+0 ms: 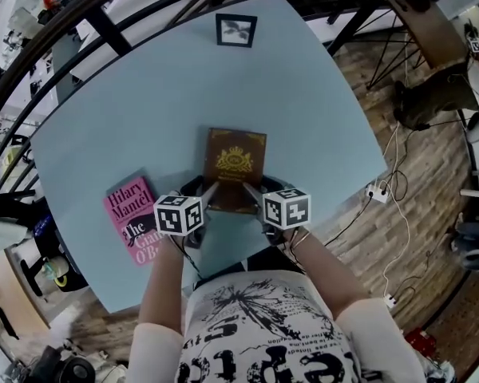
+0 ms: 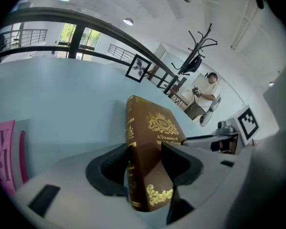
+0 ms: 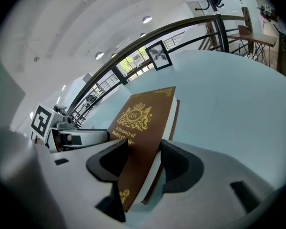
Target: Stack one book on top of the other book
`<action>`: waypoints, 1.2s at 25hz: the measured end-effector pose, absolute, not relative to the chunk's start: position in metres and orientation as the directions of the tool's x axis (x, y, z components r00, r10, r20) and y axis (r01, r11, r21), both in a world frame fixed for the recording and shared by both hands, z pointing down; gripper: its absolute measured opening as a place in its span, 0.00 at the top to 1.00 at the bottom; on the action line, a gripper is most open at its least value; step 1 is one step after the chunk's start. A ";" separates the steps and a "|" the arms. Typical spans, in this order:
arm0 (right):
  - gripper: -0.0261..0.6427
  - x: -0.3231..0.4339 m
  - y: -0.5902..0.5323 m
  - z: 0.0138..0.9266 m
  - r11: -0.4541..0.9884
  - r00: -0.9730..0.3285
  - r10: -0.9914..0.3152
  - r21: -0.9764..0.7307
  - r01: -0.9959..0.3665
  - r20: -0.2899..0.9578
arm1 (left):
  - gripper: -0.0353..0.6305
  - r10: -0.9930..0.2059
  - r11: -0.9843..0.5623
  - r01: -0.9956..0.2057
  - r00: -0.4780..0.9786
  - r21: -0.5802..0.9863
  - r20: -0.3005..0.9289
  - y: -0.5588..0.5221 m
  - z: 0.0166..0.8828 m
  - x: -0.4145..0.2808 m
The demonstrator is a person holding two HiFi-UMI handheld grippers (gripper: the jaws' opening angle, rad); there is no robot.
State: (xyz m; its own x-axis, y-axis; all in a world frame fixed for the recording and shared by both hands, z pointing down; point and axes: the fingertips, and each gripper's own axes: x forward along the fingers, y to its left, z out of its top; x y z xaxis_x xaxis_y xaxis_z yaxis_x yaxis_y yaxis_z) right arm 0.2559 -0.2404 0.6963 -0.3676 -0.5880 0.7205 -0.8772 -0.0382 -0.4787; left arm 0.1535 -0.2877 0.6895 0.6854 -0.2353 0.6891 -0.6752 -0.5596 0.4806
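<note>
Head view, down onto a pale blue table (image 1: pixel 144 110): brown book (image 1: pixel 235 162) at the middle, gripped at its near corners by left gripper (image 1: pixel 210 195) and right gripper (image 1: pixel 254 193), forearms side by side and angled down; pink book (image 1: pixel 130 214) flat just left of it and apart, framed picture (image 1: pixel 236 30) at the far edge. Left gripper view: jaws clamped on the spine-side corner, pink cover at the left margin. Right gripper view: jaws wide but pressed onto the page-side corner, other gripper beyond.

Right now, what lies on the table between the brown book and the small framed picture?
Nothing: in the head view, the stretch of blue table between the brown book and the framed picture is bare.
</note>
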 end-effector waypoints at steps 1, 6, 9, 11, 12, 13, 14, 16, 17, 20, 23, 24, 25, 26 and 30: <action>0.65 0.257 -0.240 0.696 -0.042 -0.362 -0.589 -0.474 -0.879 0.722 | 0.63 -0.233 -0.556 -0.678 0.682 0.480 0.693 -0.287 0.690 0.154; 0.66 0.260 -0.235 0.689 -0.051 -0.357 -0.593 -0.476 -0.878 0.722 | 0.63 -0.255 -0.567 -0.689 0.668 0.451 0.700 -0.279 0.680 0.157; 0.67 0.263 -0.235 0.671 -0.005 -0.355 -0.617 -0.454 -0.891 0.702 | 0.63 -0.301 -0.586 -0.692 0.669 0.422 0.679 -0.275 0.663 0.158; 0.68 0.262 -0.238 0.655 0.044 -0.353 -0.633 -0.423 -0.905 0.689 | 0.63 -0.341 -0.570 -0.704 0.671 0.423 0.658 -0.274 0.650 0.156; 0.68 0.260 -0.240 0.647 0.069 -0.353 -0.640 -0.406 -0.911 0.683 | 0.63 -0.362 -0.558 -0.713 0.670 0.425 0.648 -0.273 0.644 0.153; 0.68 0.258 -0.241 0.640 0.093 -0.354 -0.645 -0.390 -0.916 0.677 | 0.63 -0.382 -0.547 -0.720 0.668 0.426 0.639 -0.272 0.638 0.150; 0.68 0.256 -0.241 0.633 0.117 -0.357 -0.649 -0.375 -0.920 0.672 | 0.63 -0.399 -0.538 -0.728 0.664 0.426 0.632 -0.270 0.633 0.148; 0.68 0.252 -0.239 0.622 0.164 -0.373 -0.651 -0.358 -0.919 0.661 | 0.63 -0.435 -0.517 -0.745 0.652 0.420 0.621 -0.263 0.622 0.143; 0.68 0.250 -0.239 0.616 0.189 -0.388 -0.650 -0.355 -0.915 0.654 | 0.63 -0.457 -0.506 -0.757 0.642 0.414 0.616 -0.260 0.617 0.140; 0.68 0.239 -0.243 0.601 0.264 -0.436 -0.647 -0.353 -0.898 0.626 | 0.63 -0.523 -0.467 -0.796 0.599 0.384 0.606 -0.256 0.601 0.128; 0.68 0.227 -0.245 0.588 0.326 -0.468 -0.645 -0.336 -0.884 0.604 | 0.63 -0.569 -0.430 -0.828 0.557 0.359 0.605 -0.252 0.588 0.116; 0.69 0.222 -0.246 0.583 0.345 -0.478 -0.644 -0.331 -0.878 0.598 | 0.63 -0.582 -0.418 -0.837 0.545 0.354 0.603 -0.250 0.584 0.111; 0.69 0.216 -0.246 0.579 0.362 -0.489 -0.641 -0.328 -0.873 0.592 | 0.63 -0.595 -0.407 -0.844 0.535 0.349 0.600 -0.248 0.579 0.105; 0.69 0.210 -0.247 0.575 0.379 -0.500 -0.639 -0.326 -0.866 0.585 | 0.63 -0.608 -0.397 -0.850 0.526 0.346 0.595 -0.247 0.575 0.099; 0.69 0.175 -0.252 0.562 0.435 -0.535 -0.621 -0.315 -0.843 0.573 | 0.63 -0.641 -0.355 -0.875 0.484 0.328 0.596 -0.245 0.562 0.063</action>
State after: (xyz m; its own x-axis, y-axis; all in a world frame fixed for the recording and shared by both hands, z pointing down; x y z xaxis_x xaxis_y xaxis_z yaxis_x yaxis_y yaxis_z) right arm 0.1748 -0.2522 0.5617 -0.5347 -0.6207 0.5734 -0.8433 0.4351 -0.3154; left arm 0.0635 -0.2447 0.5625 0.4835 -0.6412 0.5959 -0.8753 -0.3552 0.3281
